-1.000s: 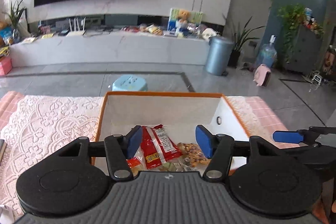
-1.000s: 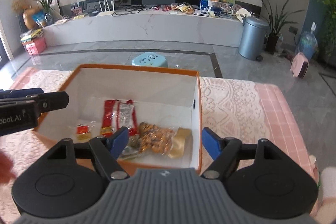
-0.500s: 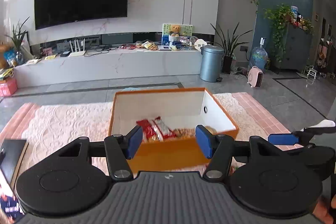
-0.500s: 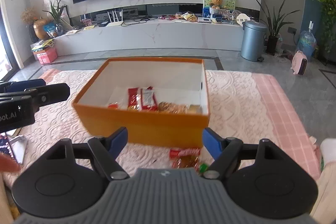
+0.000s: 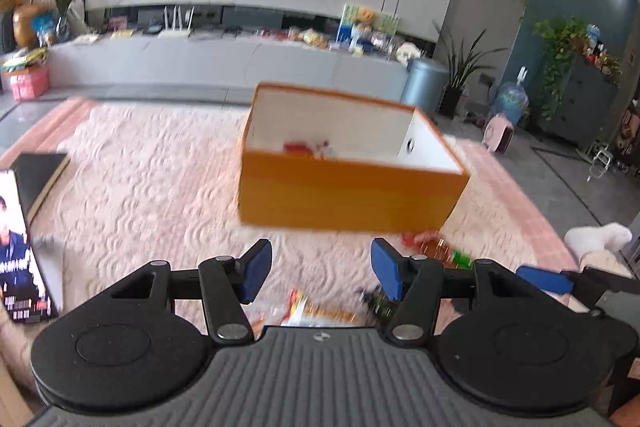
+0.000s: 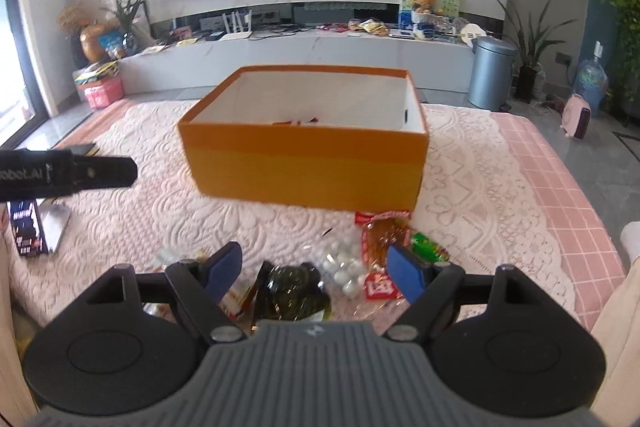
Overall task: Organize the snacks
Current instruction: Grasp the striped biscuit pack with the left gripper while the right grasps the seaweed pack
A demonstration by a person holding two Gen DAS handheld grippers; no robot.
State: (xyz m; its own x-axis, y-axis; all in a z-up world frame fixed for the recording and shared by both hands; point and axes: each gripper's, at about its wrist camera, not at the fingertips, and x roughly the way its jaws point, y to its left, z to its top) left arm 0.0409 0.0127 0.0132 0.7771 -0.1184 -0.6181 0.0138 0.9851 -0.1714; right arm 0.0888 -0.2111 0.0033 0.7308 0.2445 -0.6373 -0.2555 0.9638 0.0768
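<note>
An orange box with a white inside stands on the lace-covered table; it also shows in the left wrist view. Red snack packets lie inside it. Loose snacks lie in front of the box: a dark green packet, a clear bag of white balls, an amber packet and a small red packet. My right gripper is open and empty above these snacks. My left gripper is open and empty above an orange and white packet.
A book or magazine lies at the table's left edge. The pink checked tablecloth edge runs along the right. Beyond the table are a TV console, a grey bin and plants.
Both grippers have pulled back and away from the box, from over its inside to the near side of the table above the loose snacks. Both stayed open and empty.
</note>
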